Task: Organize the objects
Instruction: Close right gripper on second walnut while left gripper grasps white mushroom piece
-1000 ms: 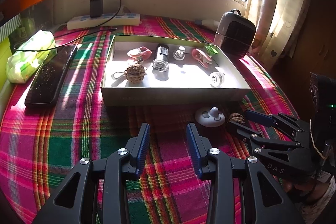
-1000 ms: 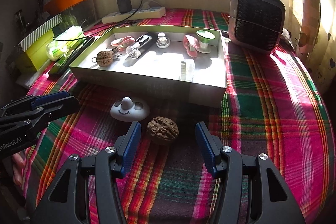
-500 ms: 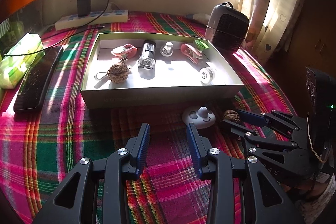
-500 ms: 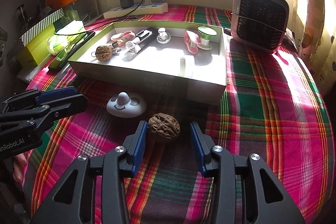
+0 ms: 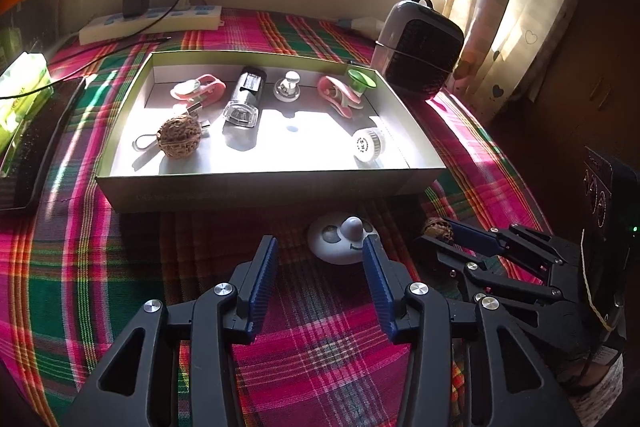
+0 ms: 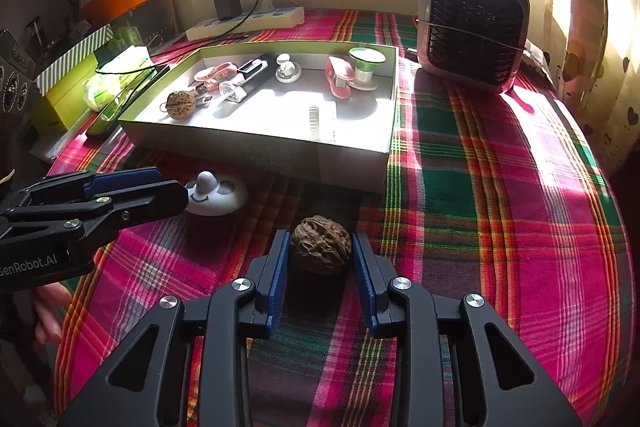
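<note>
Walnut (image 6: pixel 321 243): on plaid cloth just in front of box (image 6: pixel 280 157), between pads of right gripper (image 6: pixel 319 259), jaws closing, pads at or nearly at shell. Likely light, rigid, ridged, prone to rolling; best pinched across widest middle.
White smiley knob (image 5: pixel 343 238): beside walnut, ahead of left gripper (image 5: pixel 320 253), jaws opening wide, nothing held.

Both tools are matte black plastic linkages with cut-out triangular arms, joined by round silver screws. The left gripper (image 5: pixel 318 253) and the right gripper (image 6: pixel 318 247) carry ribbed blue pads (image 6: pixel 279 267) along the inner faces of their fingers. White lettering reading "GenRobot.AI" runs along the side of the left tool, and a small green light glows on the right tool's body
</note>
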Demonstrator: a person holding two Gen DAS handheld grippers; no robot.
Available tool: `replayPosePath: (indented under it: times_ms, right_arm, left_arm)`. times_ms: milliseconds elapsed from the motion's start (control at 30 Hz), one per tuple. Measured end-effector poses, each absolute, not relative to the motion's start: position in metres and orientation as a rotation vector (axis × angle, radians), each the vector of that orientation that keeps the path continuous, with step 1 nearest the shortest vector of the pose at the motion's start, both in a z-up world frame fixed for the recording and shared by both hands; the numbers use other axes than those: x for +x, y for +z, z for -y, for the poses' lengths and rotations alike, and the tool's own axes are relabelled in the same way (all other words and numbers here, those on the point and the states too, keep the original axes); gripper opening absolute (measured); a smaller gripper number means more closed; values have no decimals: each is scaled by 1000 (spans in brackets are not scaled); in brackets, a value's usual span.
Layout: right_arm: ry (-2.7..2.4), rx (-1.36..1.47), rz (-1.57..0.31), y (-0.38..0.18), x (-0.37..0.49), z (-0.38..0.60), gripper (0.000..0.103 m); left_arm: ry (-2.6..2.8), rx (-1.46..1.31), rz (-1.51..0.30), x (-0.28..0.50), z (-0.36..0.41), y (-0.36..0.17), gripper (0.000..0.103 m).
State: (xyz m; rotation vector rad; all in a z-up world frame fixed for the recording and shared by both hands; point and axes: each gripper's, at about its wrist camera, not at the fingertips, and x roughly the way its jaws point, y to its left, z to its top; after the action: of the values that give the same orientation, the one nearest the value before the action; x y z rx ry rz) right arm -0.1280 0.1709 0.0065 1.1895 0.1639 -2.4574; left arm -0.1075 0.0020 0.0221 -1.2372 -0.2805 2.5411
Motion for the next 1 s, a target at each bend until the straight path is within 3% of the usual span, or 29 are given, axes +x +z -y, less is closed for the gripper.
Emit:
replayPosePath:
  times_ms: [1000]
  right_arm:
    - [-2454,1188,-161,7,-128,-176,32]
  left_arm:
    - [2543,-1290,211,-125,-27,13,43]
